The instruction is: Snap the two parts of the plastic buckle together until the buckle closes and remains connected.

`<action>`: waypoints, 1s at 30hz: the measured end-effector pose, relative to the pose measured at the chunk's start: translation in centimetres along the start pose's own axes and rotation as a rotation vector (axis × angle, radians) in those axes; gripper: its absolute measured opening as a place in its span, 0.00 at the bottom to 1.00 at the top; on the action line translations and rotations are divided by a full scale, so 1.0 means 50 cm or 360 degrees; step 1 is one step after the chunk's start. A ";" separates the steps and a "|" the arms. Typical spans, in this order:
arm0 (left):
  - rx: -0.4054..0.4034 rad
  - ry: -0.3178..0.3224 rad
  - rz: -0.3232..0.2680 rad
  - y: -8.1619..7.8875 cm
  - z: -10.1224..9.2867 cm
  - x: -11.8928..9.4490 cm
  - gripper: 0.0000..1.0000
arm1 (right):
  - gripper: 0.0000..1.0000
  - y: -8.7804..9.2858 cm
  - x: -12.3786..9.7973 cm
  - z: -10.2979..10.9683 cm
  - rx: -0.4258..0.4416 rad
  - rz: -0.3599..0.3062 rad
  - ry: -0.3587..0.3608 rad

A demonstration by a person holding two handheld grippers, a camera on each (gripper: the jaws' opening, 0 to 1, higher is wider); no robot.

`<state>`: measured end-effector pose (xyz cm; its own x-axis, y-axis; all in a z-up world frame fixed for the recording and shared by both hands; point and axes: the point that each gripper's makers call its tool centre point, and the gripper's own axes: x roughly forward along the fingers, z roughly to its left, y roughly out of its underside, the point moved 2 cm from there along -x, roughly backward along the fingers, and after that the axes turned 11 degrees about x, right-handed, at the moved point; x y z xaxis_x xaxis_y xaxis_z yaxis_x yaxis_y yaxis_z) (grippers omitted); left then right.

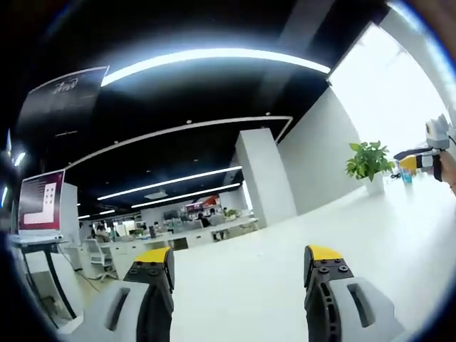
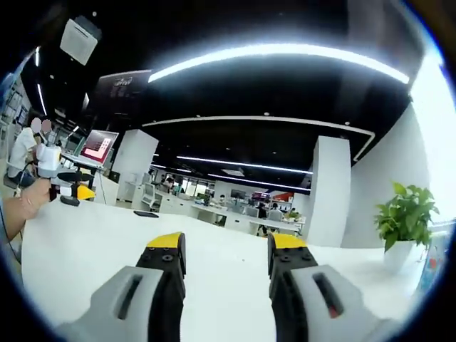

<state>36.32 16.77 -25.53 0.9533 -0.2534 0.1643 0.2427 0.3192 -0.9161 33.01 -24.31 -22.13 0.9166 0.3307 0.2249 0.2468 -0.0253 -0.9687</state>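
Left gripper view: left gripper (image 1: pixel 239 260) nearest, jaws wide apart and holding nothing, above a white table (image 1: pixel 370 235); right gripper (image 1: pixel 420 160) at far right beside a potted plant (image 1: pixel 368 160). Right gripper view: right gripper (image 2: pixel 226 253) parted, nothing between; left gripper (image 2: pixel 75 191) at far left. Buckle location cannot be told.

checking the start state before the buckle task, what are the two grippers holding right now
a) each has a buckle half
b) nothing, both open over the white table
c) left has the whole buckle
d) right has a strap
b, the left gripper and the right gripper both stand with jaws apart and nothing between them, above the bare white table.
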 end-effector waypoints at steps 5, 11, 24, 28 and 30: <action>-0.0014 -0.0011 -0.0002 0.005 0.007 0.000 0.75 | 0.46 0.015 0.007 -0.006 -0.0053 0.0040 0.0038; 0.0016 -0.0061 0.0012 0.012 0.018 0.002 0.75 | 0.46 0.042 0.018 -0.008 -0.0050 0.0129 0.0043; 0.0047 -0.0016 0.0072 0.027 0.002 0.005 0.75 | 0.45 0.039 0.014 -0.031 -0.0009 0.0076 0.0114; 0.0030 -0.0011 0.0077 0.030 0.002 0.004 0.75 | 0.45 0.047 0.013 -0.033 0.0006 0.0101 0.0119; 0.0024 -0.0004 0.0079 0.031 0.001 0.004 0.75 | 0.45 0.047 0.012 -0.033 0.0010 0.0105 0.0118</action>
<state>36.88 17.29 -26.90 0.9647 -0.2344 0.1198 0.1978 0.3452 -0.9174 34.67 -25.71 -24.10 0.9516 0.2579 0.1673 0.1832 -0.0386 -0.9823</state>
